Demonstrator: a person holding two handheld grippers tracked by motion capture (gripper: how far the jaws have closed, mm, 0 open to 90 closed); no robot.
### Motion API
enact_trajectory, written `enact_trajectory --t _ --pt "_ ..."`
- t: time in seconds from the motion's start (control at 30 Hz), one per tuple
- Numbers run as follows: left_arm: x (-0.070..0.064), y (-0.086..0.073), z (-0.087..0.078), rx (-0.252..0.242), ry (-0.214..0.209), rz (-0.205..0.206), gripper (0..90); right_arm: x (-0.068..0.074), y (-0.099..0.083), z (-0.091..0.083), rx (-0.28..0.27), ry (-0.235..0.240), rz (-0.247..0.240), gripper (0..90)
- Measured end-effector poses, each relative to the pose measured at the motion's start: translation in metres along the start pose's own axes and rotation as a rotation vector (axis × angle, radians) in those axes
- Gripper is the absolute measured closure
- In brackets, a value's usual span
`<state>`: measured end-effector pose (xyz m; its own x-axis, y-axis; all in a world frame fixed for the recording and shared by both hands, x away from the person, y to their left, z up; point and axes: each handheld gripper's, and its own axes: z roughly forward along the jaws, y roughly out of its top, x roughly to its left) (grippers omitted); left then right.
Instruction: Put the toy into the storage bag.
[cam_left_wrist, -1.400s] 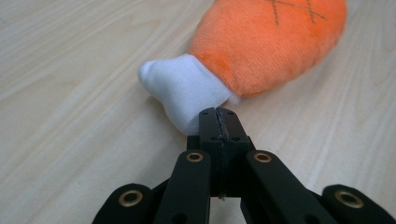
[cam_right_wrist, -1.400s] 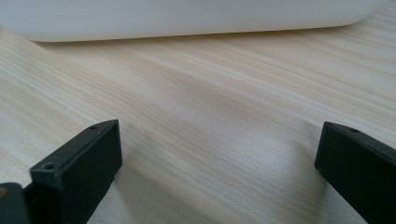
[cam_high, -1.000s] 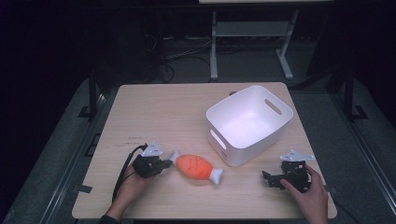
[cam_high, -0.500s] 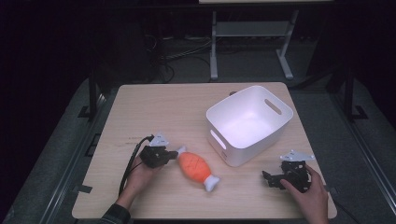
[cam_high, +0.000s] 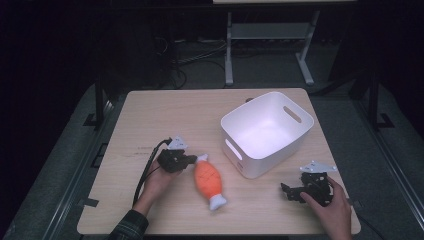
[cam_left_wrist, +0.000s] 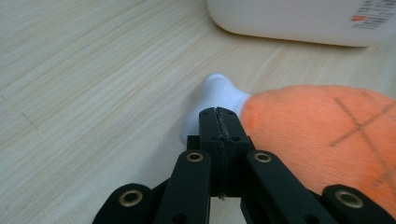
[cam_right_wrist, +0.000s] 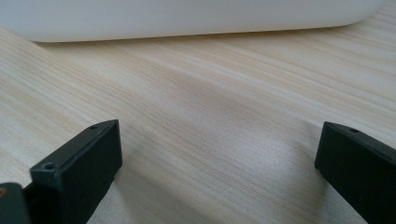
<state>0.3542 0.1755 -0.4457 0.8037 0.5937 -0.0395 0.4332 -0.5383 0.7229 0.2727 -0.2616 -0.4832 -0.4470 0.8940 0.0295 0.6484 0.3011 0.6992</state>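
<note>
Both black tools, left tool and right tool, carry brass-ringed screw holes, grey 3-cornered plates, trailing black cables.

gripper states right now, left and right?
Left gripper: jaws shut, empty, tip against the white end of the toy fish.
Right gripper: open, empty, low over the table.

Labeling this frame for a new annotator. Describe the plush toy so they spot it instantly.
On the wooden table, find the white bin. Down its near-left side lies the plush toy, right at the shut left gripper. It is the sole orange item: fish-shaped, white ends, dark crossed stitching.
</note>
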Motion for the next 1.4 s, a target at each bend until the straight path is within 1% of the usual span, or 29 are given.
enact_trajectory --t 0.1,0.2,0.23,0.27,0.3,0.37,0.4,0.5,0.53,0.6,0.7,0.73,0.83,1.0,1.07,1.13,1.23,1.27,1.4 --pt "-0.007 0.004 -0.009 -0.014 -0.029 0.002 89.6 0.000 0.000 0.000 0.000 0.000 0.000 0.2" --pt "-0.021 0.010 -0.018 -0.020 -0.071 0.026 89.6 0.000 0.000 0.000 0.000 0.000 0.000 0.2" --pt "-0.026 0.012 -0.020 -0.029 -0.091 0.024 89.6 0.000 0.000 0.000 0.000 0.000 0.000 0.1" --pt "-0.032 0.015 -0.022 -0.031 -0.113 0.032 89.6 0.000 0.000 0.000 0.000 0.000 0.000 0.1" --pt "-0.037 0.017 -0.023 -0.028 -0.126 0.044 89.7 0.000 0.000 0.000 0.000 0.000 0.000 0.2" --pt "-0.046 0.019 -0.024 -0.030 -0.152 0.053 89.6 0.000 0.000 0.000 0.000 0.000 0.000 0.2" --pt "-0.051 0.021 -0.024 -0.031 -0.166 0.063 89.6 0.000 0.000 0.000 0.000 0.000 0.000 0.2" --pt "-0.064 0.024 -0.022 -0.034 -0.212 0.075 89.7 0.000 0.000 0.000 0.000 0.000 0.000 0.2" --pt "-0.068 0.025 -0.021 -0.033 -0.222 0.080 89.6 0.000 0.000 0.000 0.000 0.000 0.000 0.2" --pt "-0.078 0.027 -0.017 -0.024 -0.244 0.103 89.6 0.000 0.000 0.000 0.000 0.000 0.000 0.1" --pt "-0.088 0.028 -0.011 -0.017 -0.265 0.111 89.6 0.000 0.000 0.000 0.000 0.000 0.000 0.1" --pt "-0.092 0.028 -0.008 -0.004 -0.275 0.120 89.6 0.000 0.000 0.000 0.000 0.000 0.000 0.2" --pt "-0.101 0.027 0.000 0.013 -0.290 0.129 89.6 0.000 0.000 0.000 0.000 0.000 0.000 0.2" --pt "-0.111 0.024 0.009 0.052 -0.309 0.145 89.6 0.000 0.000 0.000 0.000 0.000 0.000 0.2" --pt "-0.114 0.023 0.011 0.057 -0.314 0.145 89.6 0.000 0.000 0.000 0.000 0.000 0.000 0.2" --pt "-0.116 0.021 0.013 0.069 -0.310 0.153 89.6 0.000 0.000 0.000 0.000 0.000 0.000 0.2" --pt "-0.116 0.018 0.013 0.082 -0.310 0.153 89.6 0.000 0.000 0.000 0.000 0.000 0.000 0.2" --pt "-0.117 0.017 0.012 0.081 -0.307 0.147 89.6 0.000 0.000 0.000 0.000 0.000 0.000 0.2" --pt "-0.114 0.012 0.007 0.089 -0.299 0.145 89.6 0.000 0.000 0.000 0.000 0.000 -0.001 0.2"
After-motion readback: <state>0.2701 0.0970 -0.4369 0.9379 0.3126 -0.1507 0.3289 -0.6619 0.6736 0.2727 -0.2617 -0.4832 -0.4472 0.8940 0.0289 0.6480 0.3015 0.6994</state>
